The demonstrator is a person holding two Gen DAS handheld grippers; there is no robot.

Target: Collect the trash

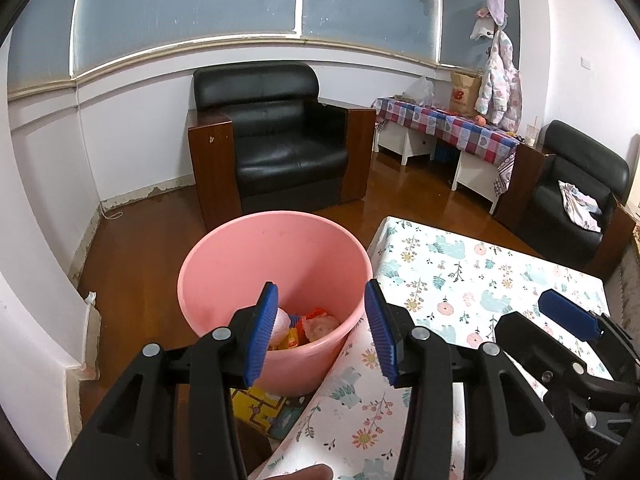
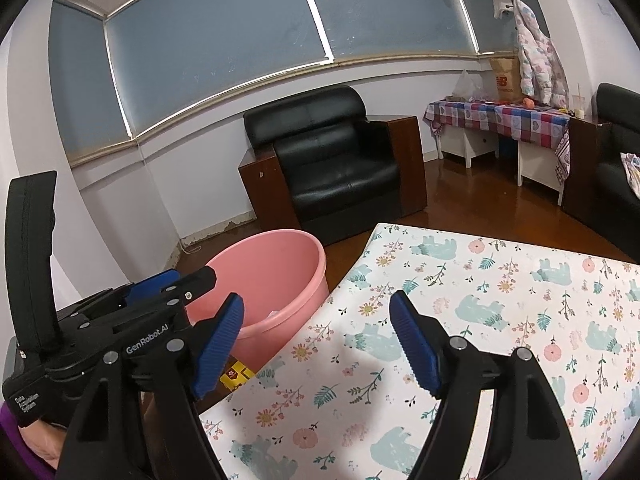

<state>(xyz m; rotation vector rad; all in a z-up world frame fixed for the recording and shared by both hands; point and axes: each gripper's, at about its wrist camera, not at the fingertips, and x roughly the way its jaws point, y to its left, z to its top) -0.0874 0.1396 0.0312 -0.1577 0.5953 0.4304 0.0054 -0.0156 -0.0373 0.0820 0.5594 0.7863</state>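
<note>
Left gripper (image 1: 320,332) open above pink bin (image 1: 224,264) (trash inside, likely just dropped) | right gripper (image 2: 316,344) open, empty, over bench (image 2: 500,288)

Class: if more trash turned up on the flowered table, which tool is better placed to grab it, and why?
Probably the right tool: it hangs open over the table. The left tool, open and empty, points into the pink bucket.

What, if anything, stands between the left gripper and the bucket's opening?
Nothing visible. The left gripper is open and empty, right over the near rim of the pink bucket, with trash at its bottom.
</note>
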